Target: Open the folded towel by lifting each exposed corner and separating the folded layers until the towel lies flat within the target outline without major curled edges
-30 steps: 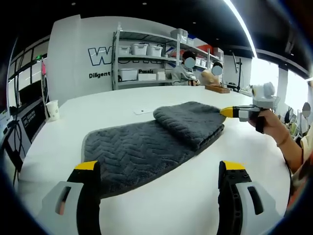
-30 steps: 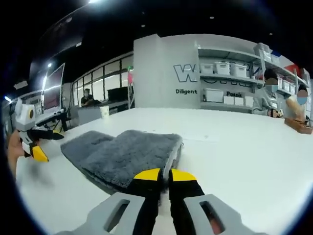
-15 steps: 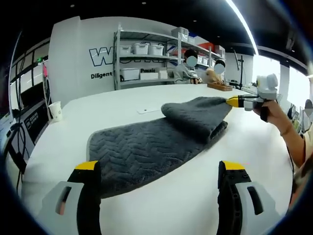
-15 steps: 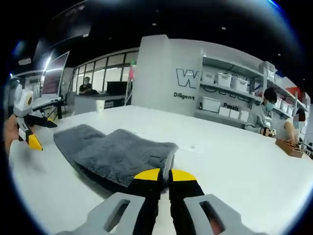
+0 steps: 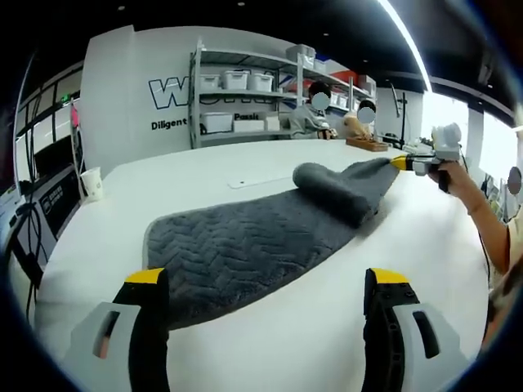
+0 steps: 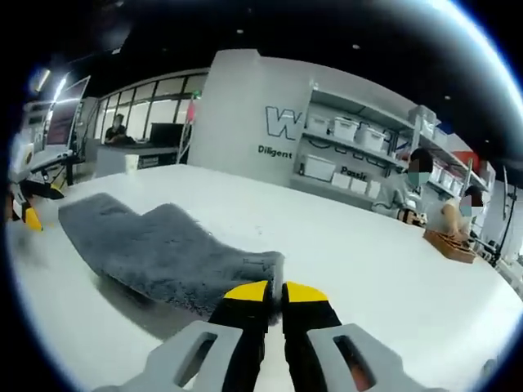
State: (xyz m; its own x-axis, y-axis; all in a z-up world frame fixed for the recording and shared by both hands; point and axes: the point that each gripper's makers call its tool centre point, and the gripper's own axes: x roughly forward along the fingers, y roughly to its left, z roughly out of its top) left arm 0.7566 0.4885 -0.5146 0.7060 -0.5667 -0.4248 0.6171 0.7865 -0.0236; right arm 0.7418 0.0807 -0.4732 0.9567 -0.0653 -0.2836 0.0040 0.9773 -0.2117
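Pinching a corner of the dark grey plush towel (image 6: 167,257) between my closed yellow-tipped jaws, my right gripper (image 6: 274,291) held that edge up off the white tabletop (image 6: 384,278). The towel's pile showed a herringbone weave, and in the left gripper view it (image 5: 245,245) lay mostly spread across the middle of the tabletop (image 5: 204,175), with one soft rolled fold left near its far end. My left gripper (image 5: 265,278) hovered at the near edge, jaws wide apart, gripping nothing. A white paper cup (image 5: 91,184) stood by the tabletop's left edge. Beyond, a grey metal shelf rack (image 5: 245,98) carried white plastic bins, and the white wall (image 5: 122,90) read "Diligent" under a large partly hidden "W".
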